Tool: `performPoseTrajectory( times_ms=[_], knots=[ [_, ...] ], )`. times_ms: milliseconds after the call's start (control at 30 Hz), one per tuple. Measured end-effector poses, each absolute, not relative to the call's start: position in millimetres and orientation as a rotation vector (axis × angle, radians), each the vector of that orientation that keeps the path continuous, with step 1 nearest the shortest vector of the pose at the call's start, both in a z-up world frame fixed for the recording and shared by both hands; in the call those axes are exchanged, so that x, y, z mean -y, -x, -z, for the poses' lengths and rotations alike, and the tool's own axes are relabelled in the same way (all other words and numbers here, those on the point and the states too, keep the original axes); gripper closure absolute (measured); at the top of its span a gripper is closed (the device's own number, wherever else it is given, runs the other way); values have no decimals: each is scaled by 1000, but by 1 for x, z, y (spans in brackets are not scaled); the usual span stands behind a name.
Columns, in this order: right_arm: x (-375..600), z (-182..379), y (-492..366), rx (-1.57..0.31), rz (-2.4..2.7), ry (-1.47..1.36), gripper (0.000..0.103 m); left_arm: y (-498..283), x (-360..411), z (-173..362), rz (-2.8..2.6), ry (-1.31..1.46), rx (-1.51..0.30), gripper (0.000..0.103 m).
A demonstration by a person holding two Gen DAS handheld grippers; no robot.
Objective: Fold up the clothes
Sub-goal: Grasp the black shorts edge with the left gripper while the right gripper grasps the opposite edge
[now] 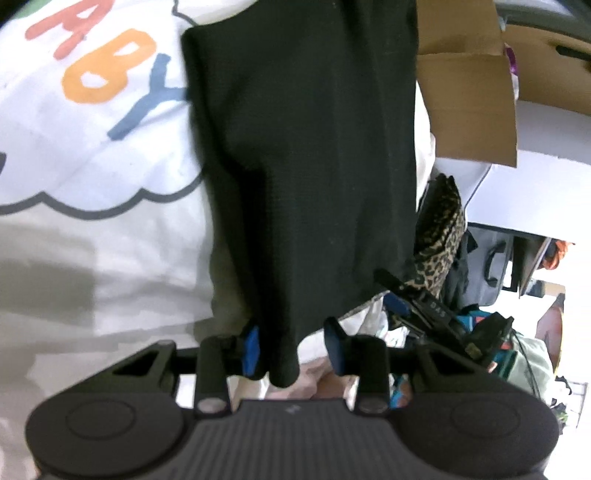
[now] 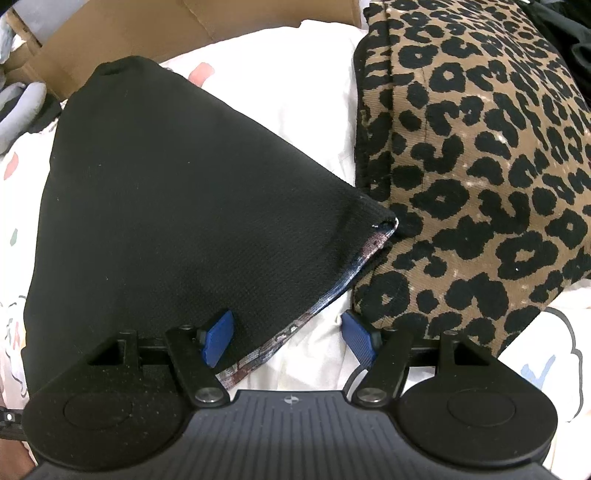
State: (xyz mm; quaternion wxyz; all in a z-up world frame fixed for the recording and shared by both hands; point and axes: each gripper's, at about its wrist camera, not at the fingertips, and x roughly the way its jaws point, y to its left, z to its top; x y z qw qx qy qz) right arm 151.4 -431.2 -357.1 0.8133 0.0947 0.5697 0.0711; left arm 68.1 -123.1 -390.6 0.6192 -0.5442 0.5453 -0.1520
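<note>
- Left wrist view: the black garment (image 1: 303,155) lies on a white printed sheet (image 1: 92,155), its long axis running straight away from the camera. Its near edge hangs between the blue pads of the left gripper (image 1: 291,347); the jaws stand partly apart, touching the cloth on one side but not visibly pinching it.
- It looks soft, light and limp, so it will likely sag; that near hem is the sensible place to take hold.
- Right wrist view: the same garment spreads left, one corner pointing at a leopard-print garment (image 2: 476,166) just beside it. The right gripper (image 2: 288,339) hovers released over the patterned edge, gripping nothing. A cardboard box (image 2: 155,26) sits beyond.
</note>
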Motion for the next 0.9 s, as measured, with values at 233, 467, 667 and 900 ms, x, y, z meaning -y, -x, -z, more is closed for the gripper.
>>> performPoseTrajectory(
  times_ms=[233, 467, 667, 900],
  knots=[
    [430, 357, -156, -1214, -160, -212, 32, -53, 125, 399, 272, 1197, -1304, 64],
    [446, 353, -163, -1218, -160, -247, 32, -47, 126, 401, 209, 1140, -1353, 93],
    [470, 340, -157, -1188, -159, -360, 32, -52, 134, 383, 125, 1069, -1391, 96],
    [479, 336, -127, -1137, -120, -408, 32, -56, 136, 361, 57, 1008, -1416, 96]
  ],
)
